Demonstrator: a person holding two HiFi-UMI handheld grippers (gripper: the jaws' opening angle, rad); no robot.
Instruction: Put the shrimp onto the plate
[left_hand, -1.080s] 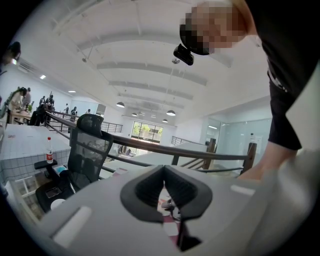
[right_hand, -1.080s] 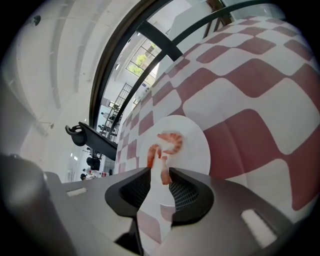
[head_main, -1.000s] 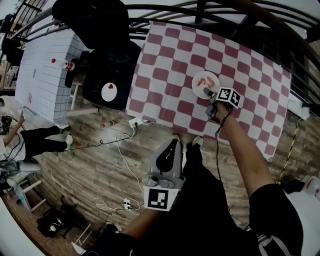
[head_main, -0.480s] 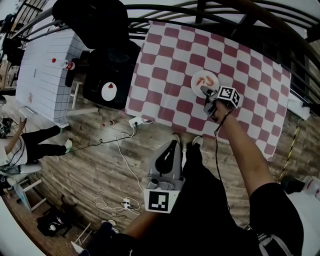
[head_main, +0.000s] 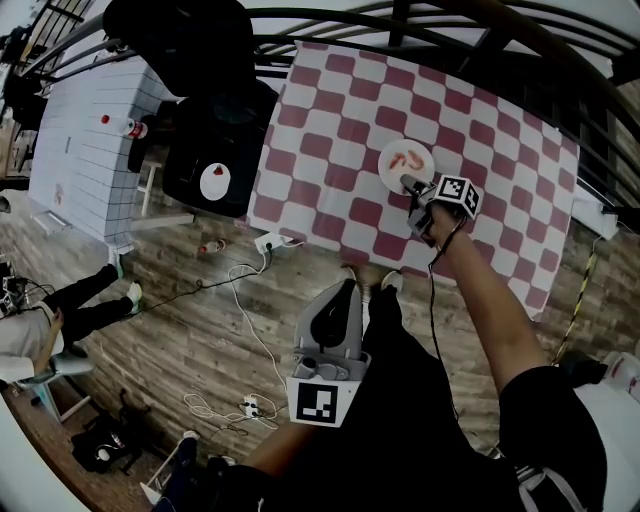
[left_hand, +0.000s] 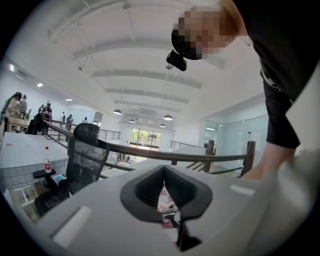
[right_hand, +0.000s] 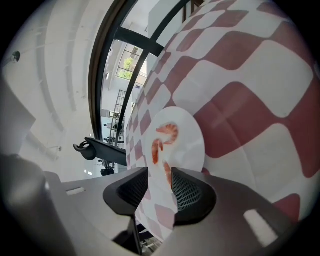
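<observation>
— So, are your tongs done with the shrimp?

— Nearly, I think. My right gripper (right_hand: 160, 175) has just been opening its jaws, and they stand wide with nothing pinched. Three shrimp lie on the white plate (right_hand: 192, 145): a curled one (right_hand: 169, 132) furthest from me, a second (right_hand: 155, 150) beside it, and a third (right_hand: 166, 172) showing in the gap between my pads, close to one of them.

— What does letting go well ask of you?

— I keep the jaws spread and draw back along their own line. A sideways sweep could let that pad catch the nearest shrimp and drag it toward the rim. The plate is light-looking too, so I avoid nudging it.

— And your other hand?

— My left gripper (head_main: 343, 287) hangs low in front of my legs, over the wooden floor (head_main: 200, 330). It is closed on nothing and well apart from the table.

— How much room is there?

— Plenty. The checked tablecloth (head_main: 330, 150) looks bare all around the plate. The table's near edge runs between the plate and me, so my pull-back path crosses it with nothing in the way. The dark railing (head_main: 400, 20) runs beyond the far edge, well clear. The black office chair (head_main: 215, 150) sits off the table's left side, also out of my way.
</observation>
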